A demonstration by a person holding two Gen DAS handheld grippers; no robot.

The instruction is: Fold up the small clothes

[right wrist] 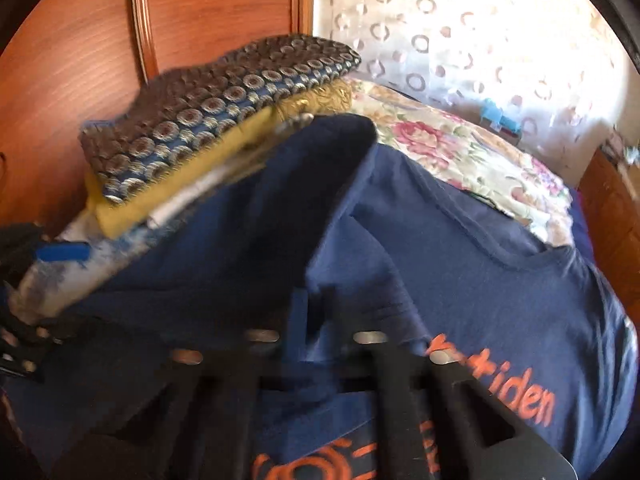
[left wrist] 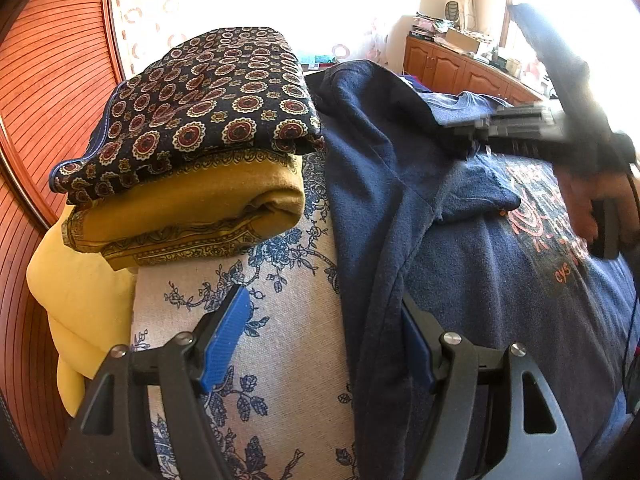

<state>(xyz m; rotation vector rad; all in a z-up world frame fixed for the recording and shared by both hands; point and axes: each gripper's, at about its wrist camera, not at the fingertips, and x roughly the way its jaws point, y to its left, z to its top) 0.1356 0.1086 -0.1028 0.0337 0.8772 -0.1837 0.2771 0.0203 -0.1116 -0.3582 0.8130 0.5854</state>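
A navy T-shirt [left wrist: 480, 280] with orange print lies spread on the bed, one sleeve folded in over its chest; the right wrist view shows it too [right wrist: 460, 260]. My left gripper [left wrist: 324, 336] stands open low over the shirt's left edge, which runs between its blue pads without being pressed. My right gripper [right wrist: 310, 312] is blurred, its fingers together against a ridge of the shirt. Blur hides whether cloth is pinched. From the left wrist camera the right gripper [left wrist: 460, 126] appears near the collar, held by a hand [left wrist: 588, 200].
Two folded cloths are stacked at the bed's head: a dark medallion-patterned one [left wrist: 208, 108] on a mustard one [left wrist: 192, 208]. A yellow pillow [left wrist: 84, 292] and wooden headboard [left wrist: 48, 100] lie left. Blue-flowered bedspread [left wrist: 280, 320] shows under the shirt; a rose-patterned cushion [right wrist: 460, 152] sits behind.
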